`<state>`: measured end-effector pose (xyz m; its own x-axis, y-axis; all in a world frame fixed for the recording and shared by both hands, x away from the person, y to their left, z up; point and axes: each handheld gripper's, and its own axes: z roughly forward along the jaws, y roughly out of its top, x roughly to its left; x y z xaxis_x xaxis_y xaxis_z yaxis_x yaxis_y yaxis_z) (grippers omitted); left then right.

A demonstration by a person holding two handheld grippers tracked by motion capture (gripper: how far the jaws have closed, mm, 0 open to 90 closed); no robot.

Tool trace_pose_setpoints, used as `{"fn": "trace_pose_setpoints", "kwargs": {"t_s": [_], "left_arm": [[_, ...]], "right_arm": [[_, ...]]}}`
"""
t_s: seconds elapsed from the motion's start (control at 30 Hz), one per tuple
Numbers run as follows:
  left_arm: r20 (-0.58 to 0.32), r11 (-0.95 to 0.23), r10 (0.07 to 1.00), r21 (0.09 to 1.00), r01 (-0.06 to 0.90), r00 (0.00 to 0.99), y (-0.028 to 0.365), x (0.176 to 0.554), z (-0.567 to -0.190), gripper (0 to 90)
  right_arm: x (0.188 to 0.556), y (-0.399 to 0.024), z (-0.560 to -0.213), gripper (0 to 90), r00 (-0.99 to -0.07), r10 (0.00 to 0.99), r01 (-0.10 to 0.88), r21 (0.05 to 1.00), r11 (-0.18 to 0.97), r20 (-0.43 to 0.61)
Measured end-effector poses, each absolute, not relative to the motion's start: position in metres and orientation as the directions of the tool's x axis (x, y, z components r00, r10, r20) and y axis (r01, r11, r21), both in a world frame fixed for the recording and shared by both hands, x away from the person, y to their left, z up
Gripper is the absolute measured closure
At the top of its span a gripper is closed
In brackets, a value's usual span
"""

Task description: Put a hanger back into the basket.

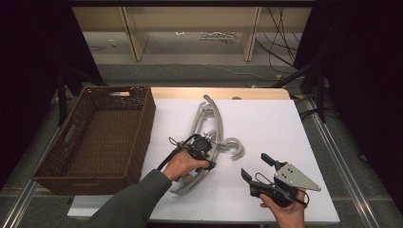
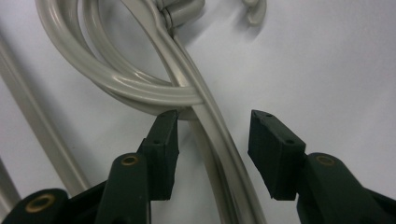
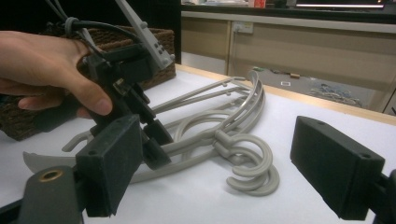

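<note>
A pile of grey plastic hangers (image 1: 214, 115) lies tangled on the white table top (image 1: 266, 123), their hooks (image 1: 235, 148) pointing right. My left gripper (image 1: 203, 146) points down onto the pile. It stands open, its jaws on either side of one hanger bar (image 2: 219, 140) without closing on it. The left gripper (image 2: 215, 116) has its pads close to the bar. My right gripper (image 1: 254, 164) hovers open near the front right of the table, holding nothing. In the right gripper view the right gripper (image 3: 215, 135) faces the hangers (image 3: 243, 158) and the left gripper (image 3: 149, 135).
A brown wicker basket (image 1: 142, 137) stands at the table's left side, beside the hangers, and reappears behind the hand as the basket (image 3: 14, 123). Beyond the table's far edge are wooden shelving legs (image 1: 133, 38) and cables on the floor.
</note>
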<state>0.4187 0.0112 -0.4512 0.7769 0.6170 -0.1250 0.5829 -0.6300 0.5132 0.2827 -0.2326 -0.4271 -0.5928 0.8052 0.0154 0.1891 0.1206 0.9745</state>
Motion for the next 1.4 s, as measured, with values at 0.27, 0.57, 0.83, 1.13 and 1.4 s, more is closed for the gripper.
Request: {"fn": "trace_pose_setpoints", "kwargs": {"t_s": [0.27, 0.57, 0.83, 1.13, 1.4], "left_arm": [[-0.184, -0.594, 0.646, 0.488, 0.64, 0.741, 0.015, 0.426, -0.449, 62.2], [-0.215, -0.578, 0.65, 0.484, 0.657, 0.729, 0.018, 0.427, -0.446, 70.2], [-0.346, -0.464, 0.664, 0.504, 0.728, 0.663, 0.041, 0.428, -0.432, 74.0], [-0.457, -0.282, 0.69, 0.544, 0.79, 0.561, 0.072, 0.428, -0.41, 76.9], [-0.527, -0.108, 0.715, 0.566, 0.817, 0.46, 0.105, 0.43, -0.402, 79.2]], "right_arm": [[0.283, -0.234, -0.427, 18.4, -0.597, 0.802, 0.191, 0.973, 0.129, 0.011], [0.283, -0.234, -0.427, 18.6, -0.6, 0.8, 0.191, 0.973, 0.132, 0.01], [0.283, -0.235, -0.427, 18.8, -0.595, 0.804, 0.192, 0.972, 0.133, 0.007], [0.284, -0.235, -0.427, 18.9, -0.593, 0.805, 0.188, 0.972, 0.137, 0.001], [0.284, -0.235, -0.428, 18.9, -0.595, 0.804, 0.193, 0.971, 0.138, 0.005]]}}
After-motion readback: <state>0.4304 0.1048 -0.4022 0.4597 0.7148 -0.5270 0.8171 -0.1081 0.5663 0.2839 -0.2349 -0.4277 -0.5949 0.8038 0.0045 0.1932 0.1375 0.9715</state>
